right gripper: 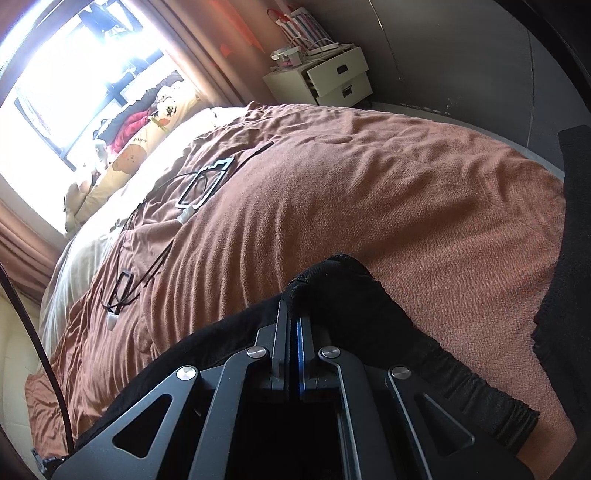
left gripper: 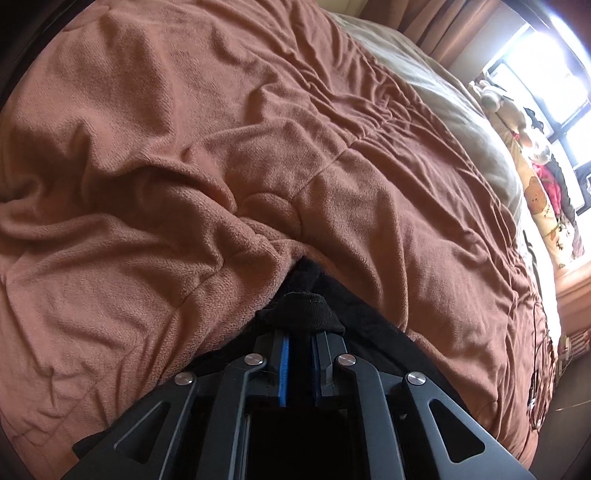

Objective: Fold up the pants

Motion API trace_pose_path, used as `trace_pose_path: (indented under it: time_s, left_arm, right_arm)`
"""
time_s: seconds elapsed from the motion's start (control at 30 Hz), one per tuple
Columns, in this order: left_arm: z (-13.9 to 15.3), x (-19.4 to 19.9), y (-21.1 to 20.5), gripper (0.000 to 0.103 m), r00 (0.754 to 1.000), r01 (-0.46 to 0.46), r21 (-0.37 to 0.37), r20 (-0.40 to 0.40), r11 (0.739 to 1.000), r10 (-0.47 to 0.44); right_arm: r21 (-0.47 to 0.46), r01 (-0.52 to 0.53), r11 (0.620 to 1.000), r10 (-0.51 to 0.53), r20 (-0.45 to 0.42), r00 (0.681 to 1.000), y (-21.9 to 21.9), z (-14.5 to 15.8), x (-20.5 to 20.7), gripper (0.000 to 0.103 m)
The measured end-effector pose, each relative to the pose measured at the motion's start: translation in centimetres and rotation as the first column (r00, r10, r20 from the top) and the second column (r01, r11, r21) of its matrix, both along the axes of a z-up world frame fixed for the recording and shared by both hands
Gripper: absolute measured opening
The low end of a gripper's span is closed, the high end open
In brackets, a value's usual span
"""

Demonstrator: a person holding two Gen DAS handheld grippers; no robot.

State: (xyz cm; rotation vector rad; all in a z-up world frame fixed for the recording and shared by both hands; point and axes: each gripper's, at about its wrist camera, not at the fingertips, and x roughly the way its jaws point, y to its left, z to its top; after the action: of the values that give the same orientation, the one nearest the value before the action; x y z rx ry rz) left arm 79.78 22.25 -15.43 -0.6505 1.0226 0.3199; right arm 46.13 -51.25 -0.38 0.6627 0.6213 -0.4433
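Black pants bunched on brown blanket; both grippers' jaws pinching fabric.

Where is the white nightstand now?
In the right wrist view, the nightstand stands at the top, right of centre, beyond the far edge of the bed, with a striped bag on top.

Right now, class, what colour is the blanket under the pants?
Reddish-brown blanket, clearest in the left wrist view.
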Motion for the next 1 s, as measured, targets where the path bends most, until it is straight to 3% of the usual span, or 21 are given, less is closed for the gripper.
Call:
trace_pose_path:
  time_s: [0.07,0.1,0.13,0.17,0.2,0.23,0.33,0.47,0.63,0.7,0.87,1.0]
  left_arm:
    - [-0.1,0.0,-0.5,0.021,0.999,0.035,0.006,-0.005,0.999,-0.035]
    - [0.0,-0.1,-0.7,0.027,0.998,0.055,0.007,-0.002,0.998,-0.055]
    - [0.1,-0.2,-0.9,0.041,0.997,0.073,0.000,0.000,0.997,-0.073]
    - [0.2,-0.3,-1.3,0.055,0.996,0.094,-0.012,0.003,0.996,-0.094]
    - [0.4,-0.3,-1.7,0.060,0.994,0.113,-0.014,0.006,0.993,-0.113]
    - [0.5,-0.3,-2.2,0.063,0.992,0.127,-0.005,0.003,0.992,-0.127]
    - [0.5,-0.1,-3.5,0.063,0.986,0.166,-0.008,-0.007,0.986,-0.166]
    - [0.0,0.3,-4.1,0.063,0.989,0.145,-0.021,-0.021,0.989,-0.146]
    - [-0.4,0.7,-3.9,0.063,0.993,0.112,-0.043,-0.028,0.993,-0.113]
    - [-0.4,0.6,-3.9,0.060,0.994,0.103,-0.042,-0.030,0.994,-0.104]
    - [-0.8,0.4,-3.6,0.039,0.994,0.096,-0.018,-0.058,0.995,-0.097]
    - [-1.1,0.0,-3.3,0.031,0.993,0.098,-0.009,-0.061,0.995,-0.099]
  right_arm:
    - [-0.039,-0.019,0.999,0.018,-0.028,0.999,0.5,-0.2,0.8,0.004]
    - [-0.053,-0.034,0.998,0.033,-0.031,0.999,0.8,-0.1,1.0,0.012]
    - [-0.066,-0.056,0.996,0.054,-0.023,0.998,1.2,0.1,1.0,0.020]
    - [-0.078,-0.075,0.994,0.073,-0.018,0.997,1.6,0.5,1.3,0.041]
    - [-0.094,-0.094,0.991,0.093,-0.008,0.996,2.2,0.8,1.1,0.060]
    - [-0.115,-0.112,0.987,0.113,0.004,0.994,2.6,1.2,1.0,0.064]
    - [-0.161,-0.197,0.967,0.200,0.004,0.980,4.5,1.9,1.0,0.064]
    - [-0.232,-0.350,0.908,0.352,-0.035,0.935,8.1,2.6,2.0,0.064]
    - [-0.302,-0.549,0.779,0.525,-0.165,0.835,13.0,2.7,3.9,0.064]
    - [-0.317,-0.608,0.727,0.572,-0.210,0.793,14.6,2.6,4.6,0.064]
    - [-0.331,-0.709,0.623,0.640,-0.305,0.705,17.3,2.5,6.5,0.064]
    - [-0.336,-0.773,0.538,0.673,-0.382,0.634,18.9,2.4,9.4,0.064]
